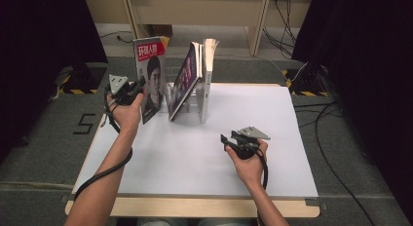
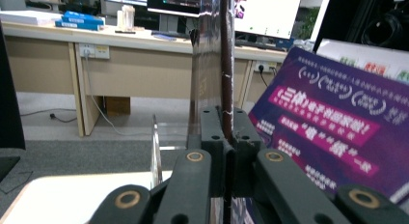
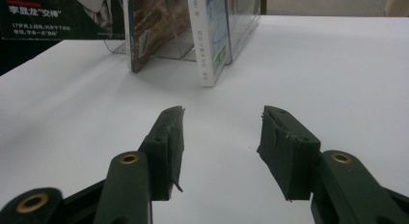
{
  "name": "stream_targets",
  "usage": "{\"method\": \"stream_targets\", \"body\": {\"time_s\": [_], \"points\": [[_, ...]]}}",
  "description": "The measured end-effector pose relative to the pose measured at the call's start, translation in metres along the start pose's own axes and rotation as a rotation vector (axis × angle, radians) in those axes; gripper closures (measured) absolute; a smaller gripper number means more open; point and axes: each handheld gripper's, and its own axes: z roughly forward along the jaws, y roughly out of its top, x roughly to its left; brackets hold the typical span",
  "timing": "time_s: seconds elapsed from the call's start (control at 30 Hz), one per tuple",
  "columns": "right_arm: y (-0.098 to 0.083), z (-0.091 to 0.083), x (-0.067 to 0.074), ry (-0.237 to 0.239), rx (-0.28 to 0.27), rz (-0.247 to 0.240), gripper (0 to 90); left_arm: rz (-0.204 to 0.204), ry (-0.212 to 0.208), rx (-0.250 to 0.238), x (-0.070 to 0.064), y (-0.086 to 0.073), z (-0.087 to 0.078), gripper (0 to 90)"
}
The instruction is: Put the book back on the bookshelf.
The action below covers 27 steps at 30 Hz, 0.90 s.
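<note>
Item: magazine (image 1: 150, 77), red-titled cover with a portrait, upright at the far left part of the table (image 1: 160, 153), just left of the clear rack (image 1: 171, 97). It looks lifted or tipped, its lower corner close to the table top; contact there cannot be told.

Left gripper (image 1: 139, 87): jaws clamped on the magazine's edge; in the left gripper view the thin edge (image 2: 226, 64) runs straight up between the closed pads.

Right gripper (image 1: 228, 140): jaws apart, empty, over bare table near the middle, well apart from the rack.

Rack contents: purple book (image 1: 187, 80) leaning left; white book (image 1: 208, 72) upright at its right end.

Step in hand, as judged: carrying the magazine by its edge, either out of or into a slot at the rack's left end.

Handling notes:
- Thin, floppy stock; a one-edge grip lets the free side sag or swing. Keep it vertical and move slowly.
- Clear the rack's divider before any sideways travel.
- Keep away from the leaning purple book; a nudge could topple it.
- The right gripper is free to steady the free edge.
</note>
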Motion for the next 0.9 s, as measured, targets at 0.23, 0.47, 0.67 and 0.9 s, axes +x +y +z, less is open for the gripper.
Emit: {"method": "stream_targets", "body": {"time_s": [0.23, 0.47, 0.67, 0.9], "points": [[-0.003, 0.000, -0.003, 0.002, 0.008, 0.012, 50.8, 0.024, 0.020, -0.036, -0.003, 0.007, 0.007, 86.5], [-0.003, 0.000, -0.003, 0.003, 0.005, 0.014, 50.8, 0.005, 0.027, -0.045, -0.002, 0.007, 0.014, 86.5], [-0.003, -0.002, -0.003, 0.003, 0.006, 0.010, 50.7, 0.018, 0.039, -0.053, -0.004, 0.007, 0.017, 86.5], [-0.001, -0.003, 0.000, 0.004, 0.003, 0.007, 50.7, 0.033, 0.044, -0.101, -0.005, 0.019, 0.018, 86.5]]}}
